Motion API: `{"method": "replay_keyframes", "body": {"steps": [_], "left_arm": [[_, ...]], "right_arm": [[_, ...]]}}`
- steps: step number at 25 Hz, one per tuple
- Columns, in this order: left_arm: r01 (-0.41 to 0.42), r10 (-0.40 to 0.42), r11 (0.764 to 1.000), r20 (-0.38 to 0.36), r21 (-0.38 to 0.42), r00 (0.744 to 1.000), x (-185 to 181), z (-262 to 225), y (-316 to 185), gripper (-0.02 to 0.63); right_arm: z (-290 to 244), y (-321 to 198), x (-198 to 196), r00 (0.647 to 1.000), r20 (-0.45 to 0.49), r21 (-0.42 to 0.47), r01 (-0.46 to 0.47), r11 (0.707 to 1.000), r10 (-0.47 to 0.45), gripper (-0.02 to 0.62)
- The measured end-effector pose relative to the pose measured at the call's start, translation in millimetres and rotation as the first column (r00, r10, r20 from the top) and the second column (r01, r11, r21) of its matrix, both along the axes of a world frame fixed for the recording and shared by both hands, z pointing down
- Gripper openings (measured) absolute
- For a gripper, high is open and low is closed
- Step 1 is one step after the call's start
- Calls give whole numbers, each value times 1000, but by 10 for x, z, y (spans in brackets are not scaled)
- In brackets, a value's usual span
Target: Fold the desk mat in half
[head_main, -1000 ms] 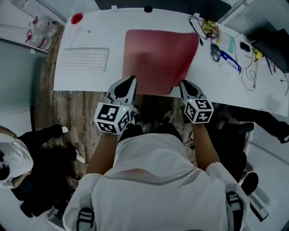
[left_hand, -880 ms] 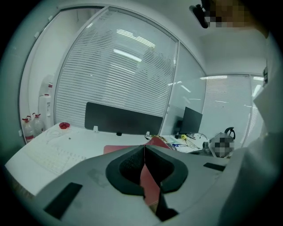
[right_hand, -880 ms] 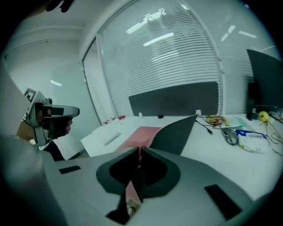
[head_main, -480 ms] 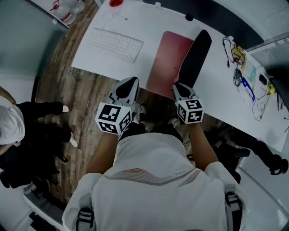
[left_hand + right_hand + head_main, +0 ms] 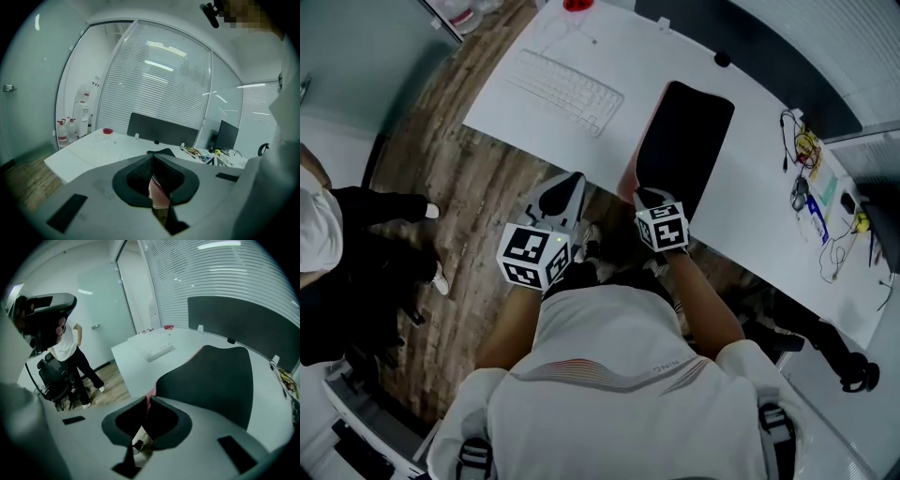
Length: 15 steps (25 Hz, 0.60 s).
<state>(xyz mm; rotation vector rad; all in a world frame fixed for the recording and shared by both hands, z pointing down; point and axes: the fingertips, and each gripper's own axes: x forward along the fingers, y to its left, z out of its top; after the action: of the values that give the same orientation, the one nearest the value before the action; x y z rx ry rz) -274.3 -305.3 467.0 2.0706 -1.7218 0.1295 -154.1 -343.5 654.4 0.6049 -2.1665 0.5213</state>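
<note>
The desk mat (image 5: 689,141) lies doubled over on the white desk (image 5: 581,47), black underside up, with a strip of the red face showing along its left edge. My right gripper (image 5: 649,195) is at the mat's near left corner. In the right gripper view the red edge of the mat (image 5: 211,376) sits between the tips of the right gripper (image 5: 149,399), whose jaws are opening. My left gripper (image 5: 567,183) hangs off the desk's near edge, left of the mat and apart from it. Seen in its own view, the left gripper (image 5: 153,157) is shut on nothing.
A white keyboard (image 5: 564,91) lies left of the mat, with a red object (image 5: 577,5) at the desk's far edge. Cables and small items (image 5: 806,150) crowd the right end. A person (image 5: 319,225) stands on the wooden floor at the left.
The mat's right half has swung over to the left, so its black underside now faces up. My right gripper moved left with that edge. The left gripper now sits clear of the mat.
</note>
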Motion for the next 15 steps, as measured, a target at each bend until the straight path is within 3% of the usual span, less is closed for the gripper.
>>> {"method": "replay_keyframes", "body": {"steps": [4, 8, 12, 15], "left_arm": [[7, -7, 1000, -6, 8, 1000, -14, -21, -13, 14], [-8, 8, 1000, -7, 17, 1000, 33, -35, -60, 14], [-51, 52, 997, -9, 52, 999, 214, -156, -233, 14], [-97, 99, 991, -9, 88, 995, 422, -289, -415, 14]], "right_arm": [[9, -75, -113, 1000, -14, 14, 14, 1000, -14, 94], [-215, -91, -127, 998, 55, 49, 16, 999, -18, 130], [-770, -305, 145, 975, 211, 115, -91, 989, 66, 117], [-1217, -543, 524, 945, 291, 172, -203, 964, 147, 105]]}}
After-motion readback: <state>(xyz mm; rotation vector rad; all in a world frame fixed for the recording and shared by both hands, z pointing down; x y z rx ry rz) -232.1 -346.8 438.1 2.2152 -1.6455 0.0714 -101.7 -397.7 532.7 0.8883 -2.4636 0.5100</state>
